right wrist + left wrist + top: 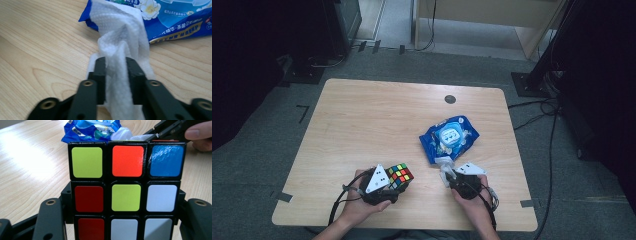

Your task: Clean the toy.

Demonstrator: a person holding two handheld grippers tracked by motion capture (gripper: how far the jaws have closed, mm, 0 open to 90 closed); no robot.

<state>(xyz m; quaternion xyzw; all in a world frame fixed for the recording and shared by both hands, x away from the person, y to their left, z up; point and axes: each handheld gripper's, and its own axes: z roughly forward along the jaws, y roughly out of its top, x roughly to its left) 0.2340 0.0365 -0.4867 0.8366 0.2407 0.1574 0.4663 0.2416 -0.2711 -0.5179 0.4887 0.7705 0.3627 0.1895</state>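
light wooden table [377,115] on grey carpet floor [257,165], dark surroundings.

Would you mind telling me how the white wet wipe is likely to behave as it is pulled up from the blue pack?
The wipe will probably stay floppy: it already bunches into folds between the right gripper fingers. It looks light, so the pack may drag along. Its textured cloth surface should resist slipping.
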